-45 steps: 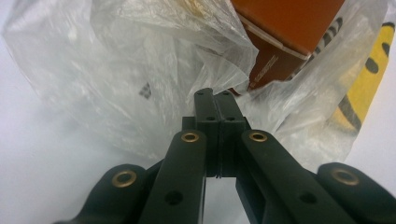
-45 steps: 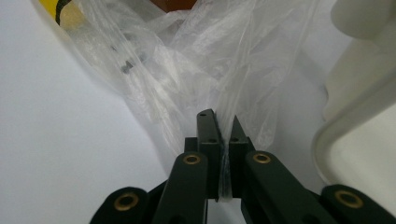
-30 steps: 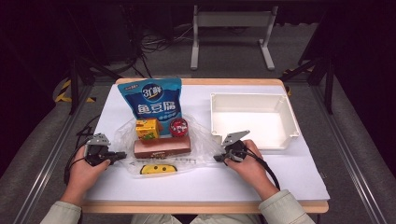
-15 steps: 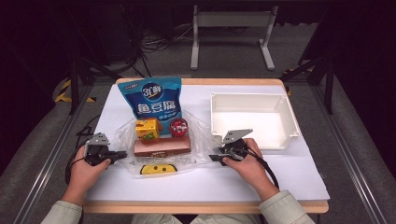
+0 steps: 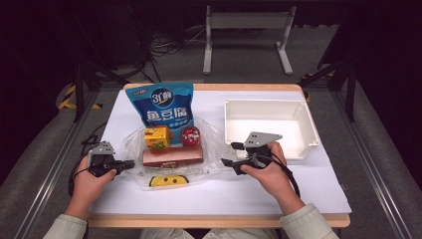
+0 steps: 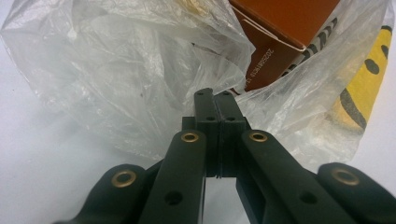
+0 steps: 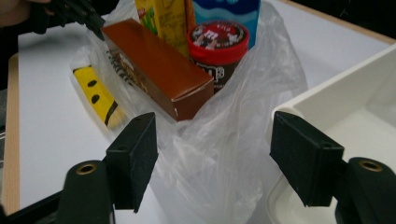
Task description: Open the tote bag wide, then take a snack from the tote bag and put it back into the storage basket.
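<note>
Lying crumpled on white table (image 5: 209,199), clear plastic bag (image 5: 209,149) holds brown box (image 5: 172,156), yellow smiley pack (image 5: 165,180), yellow carton (image 5: 157,137), red-lidded tub (image 5: 190,135); blue snack pouch (image 5: 161,105) at bag's far side. Left gripper (image 5: 124,163) at bag's left edge, jaws pressed together, film bunched at their tips; whether film is pinched, cannot tell. Right gripper (image 5: 230,154) at bag's right edge, jaws just opening, now wide apart, film below, not gripped. White tray (image 5: 312,130) just right of it.
</note>
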`<control>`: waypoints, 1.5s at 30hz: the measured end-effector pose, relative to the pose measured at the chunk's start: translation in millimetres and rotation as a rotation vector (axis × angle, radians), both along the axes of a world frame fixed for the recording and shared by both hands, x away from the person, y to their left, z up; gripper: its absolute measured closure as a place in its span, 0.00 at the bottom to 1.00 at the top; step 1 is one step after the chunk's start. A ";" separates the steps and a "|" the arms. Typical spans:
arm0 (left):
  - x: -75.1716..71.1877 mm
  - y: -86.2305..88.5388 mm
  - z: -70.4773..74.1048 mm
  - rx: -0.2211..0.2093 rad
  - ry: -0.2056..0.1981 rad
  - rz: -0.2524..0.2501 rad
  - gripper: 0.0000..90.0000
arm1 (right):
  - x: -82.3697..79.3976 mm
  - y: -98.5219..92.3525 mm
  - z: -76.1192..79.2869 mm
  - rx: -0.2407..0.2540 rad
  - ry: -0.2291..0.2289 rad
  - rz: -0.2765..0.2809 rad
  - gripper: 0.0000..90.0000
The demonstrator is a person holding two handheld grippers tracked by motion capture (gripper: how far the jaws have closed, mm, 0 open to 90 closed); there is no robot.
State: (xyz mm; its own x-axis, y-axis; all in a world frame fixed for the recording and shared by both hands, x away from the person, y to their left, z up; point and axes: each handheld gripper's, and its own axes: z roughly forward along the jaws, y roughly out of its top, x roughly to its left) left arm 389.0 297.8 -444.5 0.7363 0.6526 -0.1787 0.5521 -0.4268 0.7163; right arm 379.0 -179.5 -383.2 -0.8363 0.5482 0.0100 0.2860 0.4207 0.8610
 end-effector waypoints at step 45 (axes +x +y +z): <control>-29.7 20.0 36.3 -0.256 -0.186 -0.025 0.61 | 47.4 82.6 59.5 -0.118 0.049 0.272 0.43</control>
State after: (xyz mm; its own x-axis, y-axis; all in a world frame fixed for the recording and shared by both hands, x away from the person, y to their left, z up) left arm 359.3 317.9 -408.1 0.7873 0.5849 -0.1950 0.3927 -0.2318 0.8900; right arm 426.4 -96.9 -323.7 -0.9526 0.3042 0.0037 0.1896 0.5841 0.7892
